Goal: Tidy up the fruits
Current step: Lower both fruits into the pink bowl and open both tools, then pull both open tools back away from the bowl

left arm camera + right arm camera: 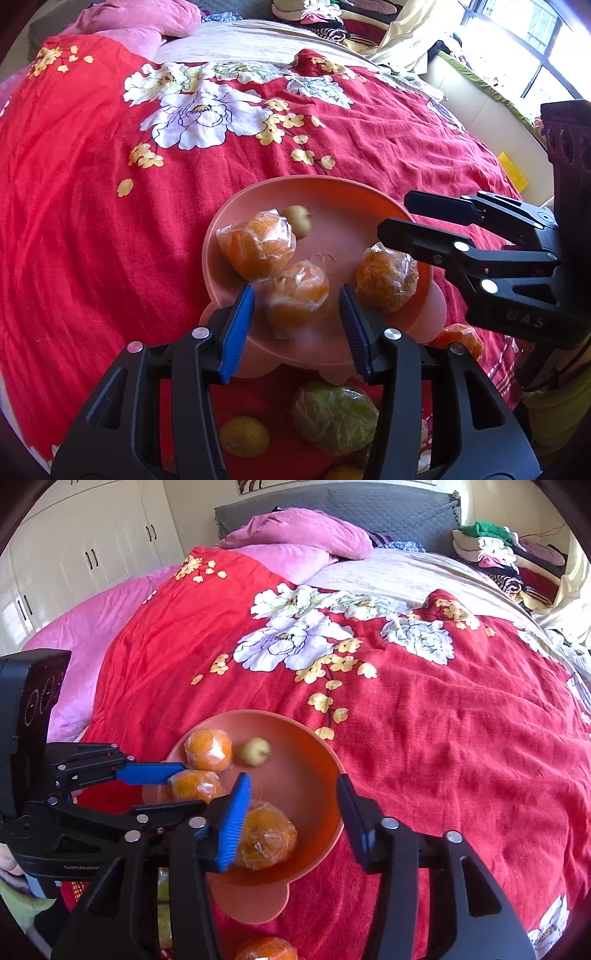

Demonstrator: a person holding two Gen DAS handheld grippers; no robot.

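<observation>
Left wrist view. Item: shallow salmon-pink plastic plate with lobed rim (pixel 258 206), resting on a red floral bedspread (pixel 92 221). Contents: three plastic-wrapped peeled oranges, far left (pixel 256 245), near centre (pixel 297 293), right (pixel 386 280), plus one small tan-green round fruit (pixel 299 220) at the far side. Off the plate, near: a wrapped green citrus (pixel 334 419), a yellow round fruit (pixel 243 435), a wrapped orange at the right (pixel 461 338).
Left gripper (pixel 297 332): fingers wide apart, holding nothing, straddling the near-centre orange.
Right gripper (pixel 399 216): fingers parted, empty, over the plate's right rim.
Risks, as judged: soft bedding may let the plate tip if a finger presses on its rim; slick wrap may slip between the pads; the small fruit could roll.

Right wrist view. Same plate (pixel 317 760); small fruit (pixel 255 751) sits loose beside the far orange (pixel 208 749).
Right gripper (pixel 293 814): open, empty, above the near wrapped orange (pixel 267 836).
Left gripper (pixel 171 786): open, its fingers to either side of the middle orange (pixel 195 784). The two tools are close together; a collision seems possible.
</observation>
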